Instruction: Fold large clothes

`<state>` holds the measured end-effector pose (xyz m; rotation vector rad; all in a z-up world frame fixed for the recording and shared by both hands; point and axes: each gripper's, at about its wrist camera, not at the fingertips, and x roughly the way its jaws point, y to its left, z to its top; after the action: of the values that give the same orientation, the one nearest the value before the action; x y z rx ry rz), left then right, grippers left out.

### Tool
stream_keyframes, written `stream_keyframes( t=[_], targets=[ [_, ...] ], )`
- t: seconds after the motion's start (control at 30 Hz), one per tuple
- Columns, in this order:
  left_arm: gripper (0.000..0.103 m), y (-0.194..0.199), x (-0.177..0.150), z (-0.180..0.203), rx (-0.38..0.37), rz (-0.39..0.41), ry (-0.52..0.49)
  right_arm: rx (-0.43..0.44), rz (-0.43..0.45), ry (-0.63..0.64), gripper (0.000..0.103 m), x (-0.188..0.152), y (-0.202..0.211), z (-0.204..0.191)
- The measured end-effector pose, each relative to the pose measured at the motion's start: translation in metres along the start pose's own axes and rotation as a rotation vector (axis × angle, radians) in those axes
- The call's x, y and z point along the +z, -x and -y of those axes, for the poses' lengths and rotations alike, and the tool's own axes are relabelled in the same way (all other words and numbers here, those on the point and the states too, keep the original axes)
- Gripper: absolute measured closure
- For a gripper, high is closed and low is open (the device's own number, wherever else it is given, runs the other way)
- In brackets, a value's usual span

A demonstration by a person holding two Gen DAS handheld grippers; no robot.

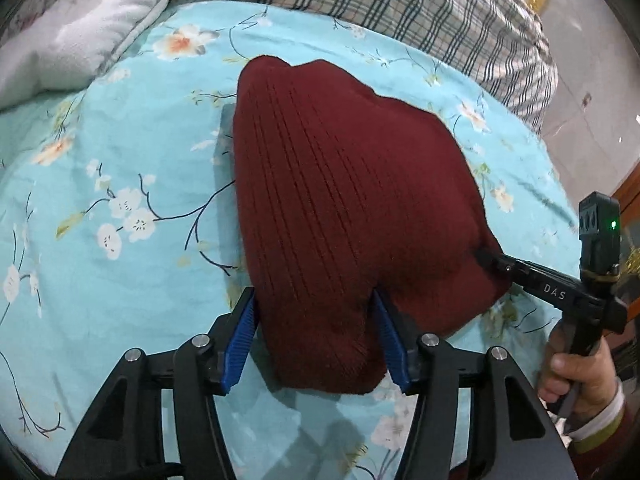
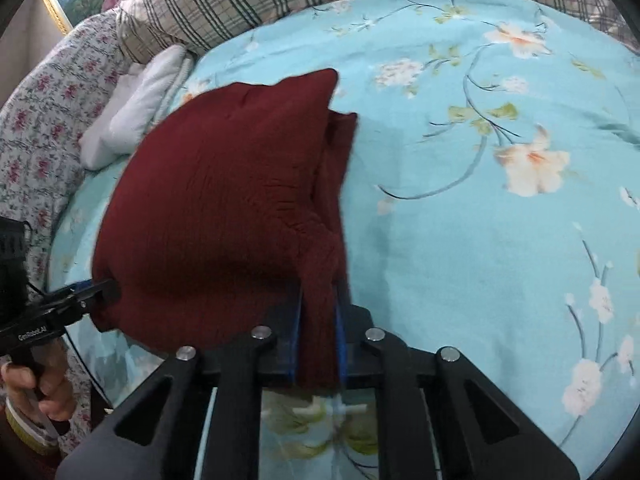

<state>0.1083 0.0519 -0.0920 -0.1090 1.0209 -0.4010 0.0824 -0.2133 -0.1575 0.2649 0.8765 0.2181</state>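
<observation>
A dark red knitted sweater, folded into a thick bundle, lies on the turquoise floral bedsheet. My left gripper has its blue pads on either side of the bundle's near corner, jaws wide apart with the thick cloth between them. My right gripper is shut on the sweater's near right edge, cloth pinched between the blue pads. Each gripper shows in the other's view: the right one at the bundle's right corner, the left one at its left corner.
A plaid quilt runs along the far side of the bed. A folded white cloth lies far left. A floral pillow sits at the left in the right wrist view. The bed's edge and floor lie far right.
</observation>
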Motion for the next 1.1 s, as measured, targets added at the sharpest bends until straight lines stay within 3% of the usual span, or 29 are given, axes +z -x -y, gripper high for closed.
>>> stream_keyframes(
  t=[0.07, 0.13, 0.2, 0.4, 0.53, 0.67, 0.73, 0.93, 1.0, 1.1],
  targets=[
    [0.042, -0.006, 0.002, -0.004, -0.021, -0.014, 0.028, 0.022, -0.007, -0.024, 0.088, 0.002, -0.001, 0.004],
    [0.042, -0.004, 0.003, -0.009, -0.036, -0.017, 0.053, 0.02, -0.013, -0.046, 0.068, 0.004, 0.002, 0.007],
    [0.041, 0.003, 0.002, -0.01, -0.03, -0.003, 0.054, 0.035, 0.001, -0.065, 0.059, 0.003, 0.013, 0.009],
    [0.036, 0.029, -0.003, -0.01, -0.009, 0.026, 0.064, 0.044, 0.045, -0.034, 0.058, -0.011, 0.05, 0.0],
    [0.029, 0.043, -0.009, -0.002, 0.029, 0.037, 0.043, 0.042, 0.046, 0.001, 0.044, -0.022, 0.064, -0.007],
    [0.027, 0.052, -0.026, 0.006, 0.118, 0.054, 0.012, 0.031, 0.02, 0.051, 0.036, -0.04, 0.067, -0.019],
    [0.022, 0.05, -0.039, 0.001, 0.119, 0.028, 0.037, 0.03, 0.001, 0.069, 0.03, -0.05, 0.065, -0.023],
    [0.022, 0.046, -0.076, -0.015, 0.08, -0.02, 0.165, 0.021, -0.053, 0.091, 0.028, -0.078, 0.061, -0.025],
    [0.022, 0.048, -0.08, -0.004, 0.143, -0.051, 0.077, 0.019, -0.056, 0.097, 0.028, -0.082, 0.064, -0.025],
    [0.022, 0.057, -0.08, 0.022, 0.363, -0.034, -0.133, 0.017, -0.048, 0.117, 0.025, -0.083, 0.074, -0.029]
  ],
)
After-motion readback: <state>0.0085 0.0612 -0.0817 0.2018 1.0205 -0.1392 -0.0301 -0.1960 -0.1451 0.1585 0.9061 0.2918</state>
